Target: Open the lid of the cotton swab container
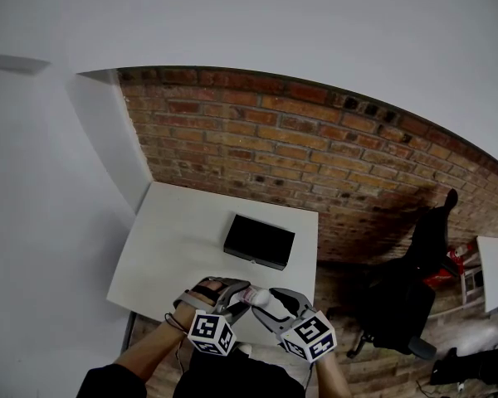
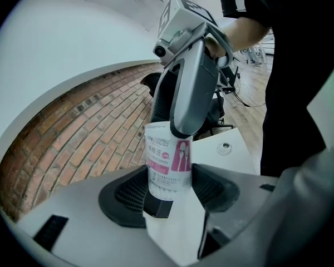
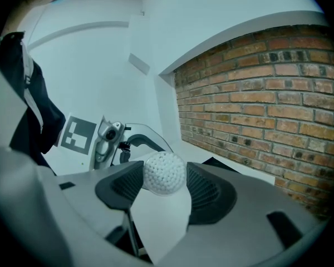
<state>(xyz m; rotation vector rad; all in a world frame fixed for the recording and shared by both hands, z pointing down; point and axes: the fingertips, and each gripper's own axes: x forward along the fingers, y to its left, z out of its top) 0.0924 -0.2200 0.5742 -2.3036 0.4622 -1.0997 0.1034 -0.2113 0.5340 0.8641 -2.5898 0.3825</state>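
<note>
The cotton swab container (image 2: 168,160) is a clear tube with a pink and white label, held in the air near the table's front edge (image 1: 261,298). My left gripper (image 2: 170,191) is shut on its body. My right gripper (image 3: 164,185) has come in from the other side. Its jaws stand wide on either side of the lid end (image 3: 164,173), where white swab tips show through the clear top. I see no pad pressing on the lid. In the left gripper view, one right gripper finger (image 2: 183,93) covers the container's top. In the head view both grippers meet over the container, left (image 1: 241,293), right (image 1: 271,303).
A white table (image 1: 183,239) stands against a brick wall (image 1: 315,148), with a flat black box (image 1: 259,241) at its back right. To the right, a black office chair (image 1: 402,293) stands on the wooden floor. A white wall runs along the left.
</note>
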